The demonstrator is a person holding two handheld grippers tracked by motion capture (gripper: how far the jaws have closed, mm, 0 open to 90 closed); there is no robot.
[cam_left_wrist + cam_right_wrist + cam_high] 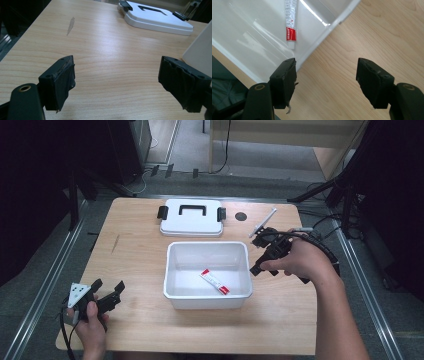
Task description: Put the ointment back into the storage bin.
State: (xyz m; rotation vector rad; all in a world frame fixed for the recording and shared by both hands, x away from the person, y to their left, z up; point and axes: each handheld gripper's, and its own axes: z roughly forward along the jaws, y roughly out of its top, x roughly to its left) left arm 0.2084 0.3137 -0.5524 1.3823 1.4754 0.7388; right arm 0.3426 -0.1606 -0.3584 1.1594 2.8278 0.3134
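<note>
A white open bin (175,270) stands mid-table, and a red-and-white tube (215,281) lies flat on its floor. My right gripper (262,269) hovers just off the bin's right wall, held in the person's right hand. In the right gripper view its jaws (327,82) stand open over bare wood with nothing between them, beside the bin's rim (329,27) and the tube (290,22). My left gripper (107,286) rests at the table's near left corner. It is open and empty (117,82), aimed across the table toward the lid (155,18).
The bin's white lid (191,217), with a black handle and clips, lies flat at the far edge. A thin white stick (263,222) lies to the right of it, near a round black hole (241,216) in the tabletop. The bin's wall (200,47) sits close to the left gripper's right jaw.
</note>
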